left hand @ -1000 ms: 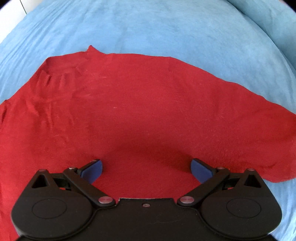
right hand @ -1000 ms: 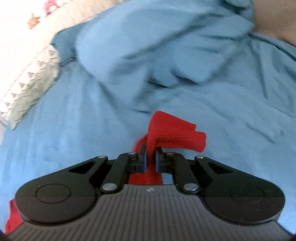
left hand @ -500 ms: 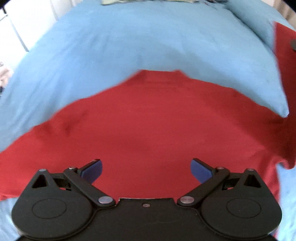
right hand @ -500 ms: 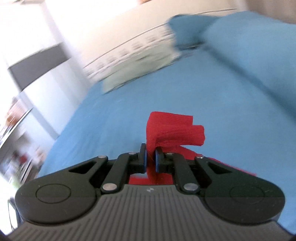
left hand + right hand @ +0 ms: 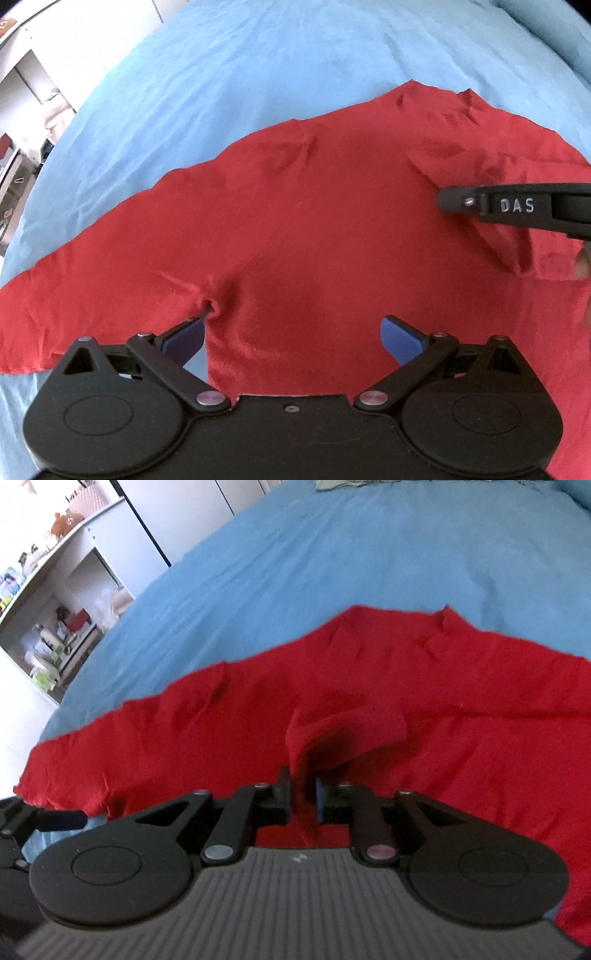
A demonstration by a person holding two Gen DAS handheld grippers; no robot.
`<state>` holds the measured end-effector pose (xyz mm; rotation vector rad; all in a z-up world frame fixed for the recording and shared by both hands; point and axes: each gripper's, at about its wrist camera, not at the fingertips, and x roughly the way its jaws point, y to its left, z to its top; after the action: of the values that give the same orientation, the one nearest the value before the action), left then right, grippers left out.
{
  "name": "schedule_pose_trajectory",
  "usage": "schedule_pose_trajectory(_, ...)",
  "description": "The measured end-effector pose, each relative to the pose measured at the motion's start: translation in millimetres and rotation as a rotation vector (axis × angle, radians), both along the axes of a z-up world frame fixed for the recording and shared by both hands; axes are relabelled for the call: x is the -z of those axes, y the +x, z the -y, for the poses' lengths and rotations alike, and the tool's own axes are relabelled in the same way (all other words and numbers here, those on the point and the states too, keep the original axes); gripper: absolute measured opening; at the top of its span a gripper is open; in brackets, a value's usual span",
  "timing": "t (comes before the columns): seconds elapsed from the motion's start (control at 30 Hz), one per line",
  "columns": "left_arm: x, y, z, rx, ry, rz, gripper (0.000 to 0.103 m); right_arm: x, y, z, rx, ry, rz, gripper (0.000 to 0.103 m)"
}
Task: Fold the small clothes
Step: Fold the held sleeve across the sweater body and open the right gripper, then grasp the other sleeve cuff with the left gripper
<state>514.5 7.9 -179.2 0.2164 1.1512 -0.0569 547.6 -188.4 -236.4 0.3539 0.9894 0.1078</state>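
Softly rumpled red knit garment (image 5: 332,229) (fuzzy nap) drapes smooth blue bedsheet (image 5: 258,66).

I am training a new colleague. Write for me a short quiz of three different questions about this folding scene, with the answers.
1. True or false: the left gripper is open, holding nothing.
2. What colour is the garment lying on the blue bedsheet?
3. What is between the fingers of the right gripper: A) a sock, B) a fold of the garment, C) nothing?

Key: 1 true. 2 red. 3 B; its fingers are opening, so it is releasing the cloth.
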Motion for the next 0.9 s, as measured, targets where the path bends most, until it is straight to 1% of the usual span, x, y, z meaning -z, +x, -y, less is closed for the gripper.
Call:
schedule_pose_trajectory(0.03,-2.4,-0.1,2.5,0.006,-0.008,0.003,0.103,-1.6,-2.4,2.3,-0.001,0.020,-0.002,0.056)
schedule_pose_trajectory(0.07,-5.5,-0.2,2.3,0.013,-0.018,0.007,0.103,-1.6,3.3,9.5,0.010,0.036,0.008,0.074)
schedule_pose_trajectory(0.13,-10.6,2.5,5.2,0.032,-0.047,0.017,0.101,-16.7,-12.3,18.6,0.043,0.048,0.067,0.086)
schedule_pose_trajectory(0.17,-11.7,-1.6,1.8,0.041,-0.065,0.021,0.101,-24.2,-19.3,23.1,0.061,0.039,0.087,0.089)
schedule_pose_trajectory(0.23,-20.4,0.5,8.7,0.061,-0.111,0.034,0.101,-40.9,-34.9,39.6,0.089,0.004,0.106,0.089)
schedule_pose_trajectory(0.33,-27.0,7.8,28.1,0.097,-0.148,0.066,0.101,-59.8,-64.7,65.9,0.151,-0.080,0.109,0.097)
schedule_pose_trajectory(0.4,-28.0,19.4,45.2,0.116,-0.164,0.093,0.100,-63.3,-84.7,81.4,0.172,-0.115,0.102,0.097)
schedule_pose_trajectory(0.47,-23.8,28.5,61.2,0.125,-0.190,0.105,0.095,-62.5,-102.8,93.3,0.178,-0.153,0.090,0.097)
schedule_pose_trajectory(0.5,-19.6,33.5,68.1,0.128,-0.205,0.104,0.091,-60.7,-110.8,98.4,0.187,-0.168,0.084,0.097)
schedule_pose_trajectory(0.57,-8.2,43.1,81.4,0.128,-0.230,0.097,0.086,-52.6,-128.3,112.4,0.202,-0.162,0.059,0.097)
schedule_pose_trajectory(0.6,-2.2,47.7,87.6,0.133,-0.242,0.099,0.078,-47.4,-134.0,117.2,0.211,-0.153,0.047,0.097)
schedule_pose_trajectory(0.63,3.9,51.2,93.0,0.136,-0.245,0.098,0.067,-42.6,-139.2,122.6,0.225,-0.143,0.041,0.097)
schedule_pose_trajectory(0.7,17.0,60.4,102.4,0.137,-0.230,0.078,0.053,-36.9,-147.4,133.4,0.257,-0.118,0.039,0.097)
schedule_pose_trajectory(0.73,23.8,63.8,105.1,0.132,-0.214,0.075,0.051,-33.1,-148.8,136.2,0.274,-0.104,0.038,0.097)
schedule_pose_trajectory(0.77,26.5,64.5,106.0,0.133,-0.208,0.097,0.050,-28.6,-148.3,139.4,0.287,-0.090,0.036,0.097)
schedule_pose_trajectory(0.8,26.1,62.8,103.7,0.132,-0.211,0.118,0.046,-26.6,-147.6,142.4,0.296,-0.077,0.034,0.097)
schedule_pose_trajectory(0.83,26.0,62.8,101.8,0.124,-0.209,0.124,0.038,-24.0,-147.7,144.5,0.302,-0.067,0.033,0.097)
schedule_pose_trajectory(0.87,24.8,61.7,96.6,0.104,-0.211,0.126,0.035,-21.9,-146.4,145.5,0.304,-0.064,0.032,0.097)
schedule_pose_trajectory(0.9,23.7,59.9,90.2,0.077,-0.218,0.126,0.034,-20.5,-146.8,146.9,0.304,-0.063,0.032,0.097)
